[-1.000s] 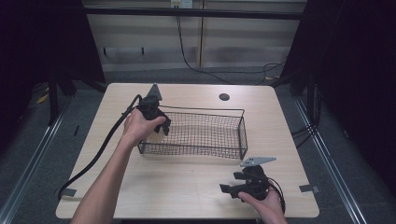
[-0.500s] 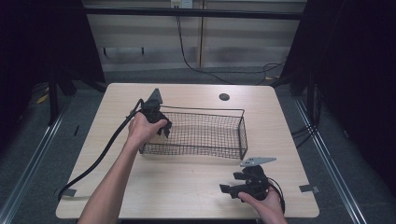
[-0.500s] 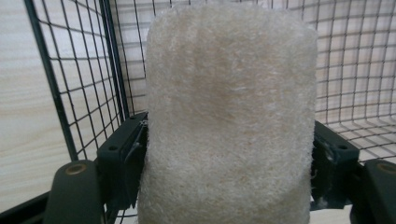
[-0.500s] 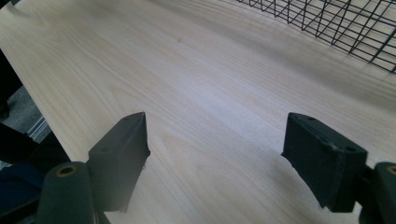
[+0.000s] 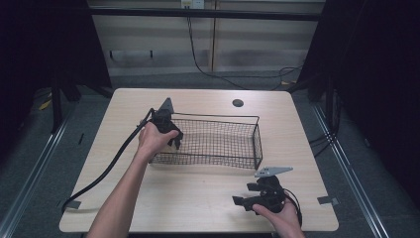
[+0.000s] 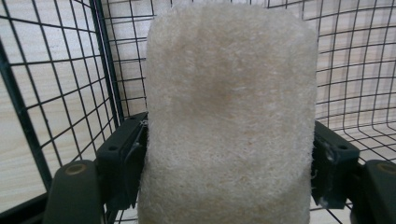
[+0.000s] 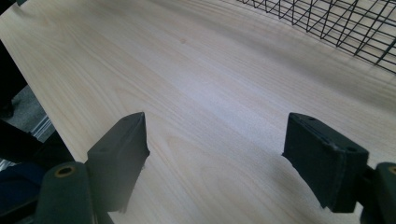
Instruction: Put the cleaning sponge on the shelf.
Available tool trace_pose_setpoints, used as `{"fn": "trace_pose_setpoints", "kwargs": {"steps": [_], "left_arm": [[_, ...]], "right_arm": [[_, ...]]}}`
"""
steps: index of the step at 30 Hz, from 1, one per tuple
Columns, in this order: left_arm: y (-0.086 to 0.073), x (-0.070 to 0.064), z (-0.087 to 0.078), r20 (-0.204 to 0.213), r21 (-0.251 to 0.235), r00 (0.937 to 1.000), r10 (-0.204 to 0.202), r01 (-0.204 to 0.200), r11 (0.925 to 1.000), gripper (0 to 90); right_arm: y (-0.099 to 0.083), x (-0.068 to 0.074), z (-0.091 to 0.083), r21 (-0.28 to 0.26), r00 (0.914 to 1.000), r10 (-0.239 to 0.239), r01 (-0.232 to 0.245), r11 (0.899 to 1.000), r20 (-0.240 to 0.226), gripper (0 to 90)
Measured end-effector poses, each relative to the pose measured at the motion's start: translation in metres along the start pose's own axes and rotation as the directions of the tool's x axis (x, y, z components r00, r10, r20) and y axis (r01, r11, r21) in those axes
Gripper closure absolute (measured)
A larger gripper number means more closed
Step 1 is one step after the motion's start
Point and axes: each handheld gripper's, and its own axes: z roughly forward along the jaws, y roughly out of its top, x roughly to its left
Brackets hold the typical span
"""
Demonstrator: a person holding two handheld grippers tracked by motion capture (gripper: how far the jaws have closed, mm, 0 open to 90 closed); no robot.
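Observation:
A cream, fibrous sponge (image 6: 229,116) stands upright between the jaws of my left gripper (image 6: 229,156), which is shut on it. Through the left gripper view, the black mesh of the wire basket (image 6: 105,60) surrounds the sponge. From above, the left gripper (image 5: 174,141) points down into the left end of the basket (image 5: 257,134); the hand hides the sponge. My right gripper (image 5: 242,194) rests near the table's front right, in front of the basket. It stands open (image 7: 217,140) with bare wood between its jaws.
The light wooden table (image 5: 208,198) has a dark round hole (image 5: 237,103) at the back. A thick black cable (image 5: 106,168) trails from the left gripper to the front left corner. The basket's wire wall (image 7: 327,18) lies ahead of the right gripper.
The left gripper with the sponge has sunk slightly lower into the basket's left end. The right gripper has stayed where it was.

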Motion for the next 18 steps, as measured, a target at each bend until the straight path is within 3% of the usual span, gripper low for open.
{"fn": "trace_pose_setpoints", "kwargs": {"steps": [5,18], "left_arm": [[0.002,-0.001,0.010,0.012,0.017,0.9999,0.004,-0.005,0.9999,26.3],[0.002,0.000,0.014,0.007,0.019,1.0000,0.006,-0.006,0.9998,26.3]], "right_arm": [[0.000,0.000,0.000,0.002,1.0000,-0.001,0.001,1.000,-0.001,21.2],[0.000,0.000,0.000,0.003,1.0000,-0.001,0.001,1.000,-0.002,21.2]]}}
